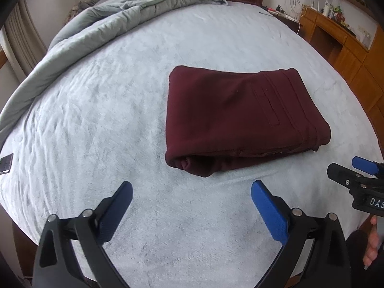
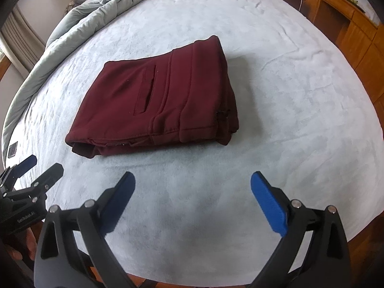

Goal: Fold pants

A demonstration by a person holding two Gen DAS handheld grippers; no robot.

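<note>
1. The pants, dark red, lie folded into a thick rectangle on the bed, around its middle and nearer the near edge than the headboard.
2. Their waistband and a slit pocket face up; the rolled fold shows at the pants' near left corner in the left wrist view.
3. The left gripper is held over the bed's near edge, its blue-padded fingers spread wide with nothing between them, apart from the pants.
4. The right gripper is likewise spread wide and empty, over the near edge, short of the pants.
5. Each gripper shows at the side of the other's view, just beside it.
6. A grey duvet is bunched along the bed's far left side up to the headboard.
7. A phone lies at the bed's left edge.
8. Wooden cabinets stand past the right edge.
</note>
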